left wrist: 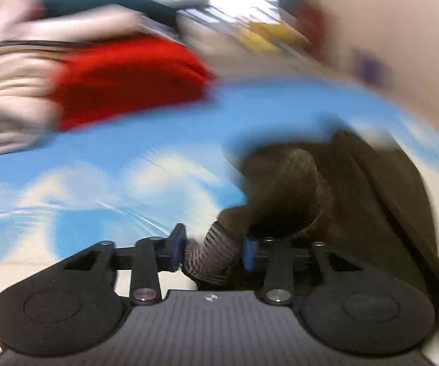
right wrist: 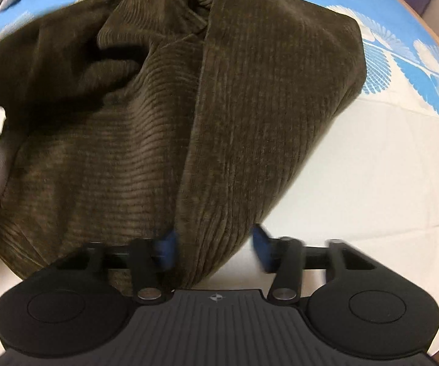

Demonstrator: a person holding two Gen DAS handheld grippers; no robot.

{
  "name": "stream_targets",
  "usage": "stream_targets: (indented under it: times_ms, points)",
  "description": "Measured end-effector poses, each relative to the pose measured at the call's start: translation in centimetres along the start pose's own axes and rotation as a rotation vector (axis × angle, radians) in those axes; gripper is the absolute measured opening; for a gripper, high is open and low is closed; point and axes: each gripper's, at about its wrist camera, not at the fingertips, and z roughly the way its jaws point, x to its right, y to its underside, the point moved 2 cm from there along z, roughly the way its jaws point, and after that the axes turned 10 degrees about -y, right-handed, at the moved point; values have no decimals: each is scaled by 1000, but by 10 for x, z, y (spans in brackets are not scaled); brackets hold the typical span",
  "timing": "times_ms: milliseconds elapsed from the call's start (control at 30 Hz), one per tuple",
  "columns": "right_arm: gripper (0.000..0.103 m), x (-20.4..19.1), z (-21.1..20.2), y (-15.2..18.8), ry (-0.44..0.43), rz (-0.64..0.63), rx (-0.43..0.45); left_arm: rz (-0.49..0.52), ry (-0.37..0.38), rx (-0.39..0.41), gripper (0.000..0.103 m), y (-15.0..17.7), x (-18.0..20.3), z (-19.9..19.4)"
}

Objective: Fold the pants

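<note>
Left hand-held gripper (left wrist: 213, 251): tilted moderately downward toward the table (left wrist: 103, 183), which wears a blue cloth with white fan-like prints. Jaws narrow, both blue pads (left wrist: 178, 245) pressed on a ribbed, greyish band of the pants (left wrist: 326, 189) — it looks like a waistband or cuff, but the view is motion-blurred and I cannot tell which. From the grip, the dark olive-brown corduroy bunches up and runs away to the far right.

Right hand-held gripper (right wrist: 216, 251): pointing steeply down at the cloth. Jaws partly closed. A hanging fold of the pants (right wrist: 164, 116) sits between them; the left pad (right wrist: 167, 248) touches the fabric, the right pad (right wrist: 262, 251) stands just clear of it, blurred, with white cloth showing in the gap. No pinch on that side.

Pants: heaped rather than flat, creased into deep folds, filling most of the right wrist view, lying on the table's white and blue cover.

Far left, in both views: a red garment (left wrist: 128, 82) beside a pale stack of cloth (left wrist: 9, 97). Background beyond too smeared to read.
</note>
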Motion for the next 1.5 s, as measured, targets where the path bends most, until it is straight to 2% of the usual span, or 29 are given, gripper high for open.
stream_targets:
  times_ms: [33, 67, 100, 133, 167, 233, 300, 367, 433, 467, 500, 633, 667, 700, 733, 767, 800, 867, 967, 1067, 1167, 1233, 1300, 1367, 1433, 1467, 1500]
  points:
    - [11, 0, -3, 0, -4, -1, 12, -112, -63, -2, 38, -6, -20, 3]
    - [9, 0, -6, 0, -20, 7, 29, -244, -98, -38, 39, -8, -43, 8]
    - [9, -1, -9, 0, -44, 14, 46, -367, -91, -98, 44, -5, -62, 16]
    - [8, -3, -13, 1, -87, 10, 66, -435, -80, -165, 47, -1, -72, 22]
    - [8, -6, -17, 1, -145, 1, 83, -443, -84, -212, 54, 2, -75, 25]
    - [8, -12, -24, 2, -263, -14, 105, -384, -92, -245, 66, 6, -74, 26]
    - [8, -14, -24, 3, -327, -16, 94, -352, -78, -328, 76, 14, -74, 33]
    - [8, -12, -22, 3, -329, 1, 85, -368, 34, -506, 77, 35, -72, 48]
    - [8, -10, -18, 2, -317, 18, 86, -355, 111, -699, 77, 59, -68, 64]
    - [8, -10, -18, 2, -295, 16, 88, -341, 146, -776, 77, 71, -64, 69]
    - [8, -11, -18, 2, -274, 8, 89, -326, 177, -810, 77, 77, -59, 70]
    - [13, -17, -20, 3, -228, -7, 113, -176, 227, -771, 77, 79, -36, 64]
    - [14, -16, -20, 2, -214, -4, 119, -127, 220, -753, 73, 81, -31, 61]
    - [14, -12, -23, -1, -198, -1, 122, -71, 214, -726, 62, 80, -25, 58]
    - [14, -11, -24, -2, -178, 2, 131, -22, 209, -701, 58, 79, -17, 53]
    - [14, -10, -26, -1, -172, 4, 144, 5, 213, -682, 42, 78, -13, 50]
    - [14, -9, -29, -2, -170, 3, 159, 13, 217, -666, 30, 75, -13, 49]
    - [14, -5, -35, -1, -150, 0, 200, -17, 210, -629, 16, 67, -19, 45]
    - [14, -1, -42, -4, -124, 26, 272, -51, 129, -516, 14, 56, -43, 31]
    - [14, 6, -48, -5, -123, 71, 309, -49, -36, -421, 14, 46, -75, 19]
    - [14, 9, -50, -6, -102, 82, 315, -97, -228, -410, 14, 46, -119, 14]
    - [14, 12, -51, -6, -110, 92, 318, -141, -307, -443, 14, 50, -142, 14]
    - [14, 13, -52, -7, -125, 95, 319, -162, -326, -483, 17, 55, -154, 15]
    - [14, 12, -53, -6, -113, 84, 322, -205, -337, -472, 21, 52, -162, 9]
    - [14, 12, -54, -7, -103, 91, 327, -191, -348, -439, 34, 42, -161, -6]
    - [14, 12, -54, -9, -115, 101, 332, -182, -331, -431, 46, 38, -153, -10]
    - [14, 10, -54, -11, -129, 107, 342, -180, -300, -414, 47, 30, -145, -14]
